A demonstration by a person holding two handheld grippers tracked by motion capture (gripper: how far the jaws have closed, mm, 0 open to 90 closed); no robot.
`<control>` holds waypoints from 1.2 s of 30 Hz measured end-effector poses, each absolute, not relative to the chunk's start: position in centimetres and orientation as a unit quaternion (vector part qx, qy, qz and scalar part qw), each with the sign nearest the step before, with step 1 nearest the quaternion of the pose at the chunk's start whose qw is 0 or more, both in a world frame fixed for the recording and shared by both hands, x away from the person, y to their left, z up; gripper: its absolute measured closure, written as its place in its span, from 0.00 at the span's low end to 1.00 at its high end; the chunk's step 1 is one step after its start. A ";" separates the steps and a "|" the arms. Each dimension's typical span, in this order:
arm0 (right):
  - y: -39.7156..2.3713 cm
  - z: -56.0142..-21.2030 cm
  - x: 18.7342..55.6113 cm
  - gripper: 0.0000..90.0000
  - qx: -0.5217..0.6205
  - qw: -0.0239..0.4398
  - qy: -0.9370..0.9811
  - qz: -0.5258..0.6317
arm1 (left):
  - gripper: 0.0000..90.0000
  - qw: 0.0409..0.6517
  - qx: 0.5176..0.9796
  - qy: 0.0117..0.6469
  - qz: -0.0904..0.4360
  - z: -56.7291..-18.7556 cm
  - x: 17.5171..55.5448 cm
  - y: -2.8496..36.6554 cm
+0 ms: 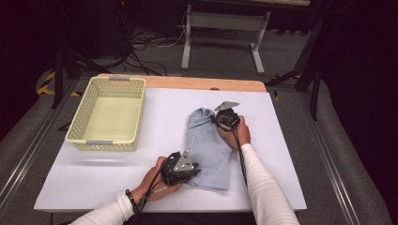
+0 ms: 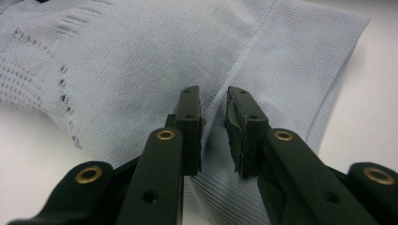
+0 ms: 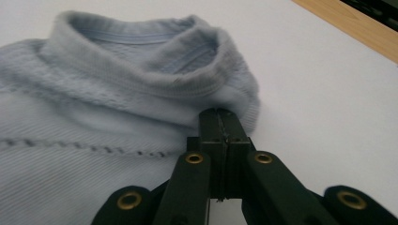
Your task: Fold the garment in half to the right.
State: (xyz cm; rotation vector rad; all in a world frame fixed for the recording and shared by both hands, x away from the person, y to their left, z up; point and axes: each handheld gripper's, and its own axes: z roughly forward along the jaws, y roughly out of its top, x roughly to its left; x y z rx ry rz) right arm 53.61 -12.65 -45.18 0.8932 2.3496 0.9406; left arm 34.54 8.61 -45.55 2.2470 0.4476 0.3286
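Right gripper (image 3: pixel 219 123): jaws clamped together at the collar end of the garment; whether a thin fold of fabric is caught between the pads cannot be told. In the high view it (image 1: pixel 228 120) sits at the garment's far right corner.
Left gripper (image 2: pixel 213 115): jaws a narrow gap apart, tips resting on the knit at the near hem with a ridge of cloth rising between them; pads not seen pressing on it. In the high view it (image 1: pixel 182 169) lies at the near left edge.
Step in hand (judged): folding or gathering the garment, one gripper at each end.
Doing it well: confirm a real bite of fabric at the collar before lifting; close the left jaws on the raised ridge; move both ends together so the fold stays square and the cloth does not drag.
Item: pale blue knit sweater (image 1: pixel 209 147), already folded to a long narrow shape.
Detail: fine ribbed knit, a high rolled collar (image 3: pixel 141 61), openwork rows of small holes, one seam running lengthwise.
Location: right of centre on the white table top (image 1: pixel 155 122), collar pointing away from the person.
Nearby: cream plastic basket (image 1: pixel 136 112), well apart at the far left.
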 end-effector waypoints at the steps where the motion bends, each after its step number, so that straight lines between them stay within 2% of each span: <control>1: -12.8 -45.1 53.7 1.00 0.333 0.232 0.848 0.340 | 0.84 0.403 0.889 0.175 0.132 -45.6 34.5 8.6; 8: -14.4 -42.8 52.3 0.96 0.361 0.261 0.816 0.369 | 0.84 0.404 0.888 0.173 0.133 -45.6 34.5 8.6; 16: -16.4 -39.5 46.8 0.92 0.346 0.275 0.786 0.433 | 0.85 0.403 0.889 0.171 0.135 -45.7 34.5 8.6; 27: -18.1 -41.0 39.8 0.81 0.327 0.257 0.795 0.442 | 0.84 0.402 0.888 0.170 0.143 -45.7 34.3 8.6; 29: -18.3 -41.2 38.5 0.77 0.322 0.256 0.801 0.436 | 0.84 0.401 0.888 0.172 0.144 -45.6 34.2 8.6; 32: -18.5 -41.9 36.8 0.67 0.333 0.249 0.799 0.435 | 0.84 0.400 0.889 0.169 0.149 -45.6 34.1 8.5; 36: -18.5 -42.9 34.8 0.47 0.351 0.224 0.796 0.440 | 0.82 0.404 0.886 0.170 0.151 -45.4 33.9 8.7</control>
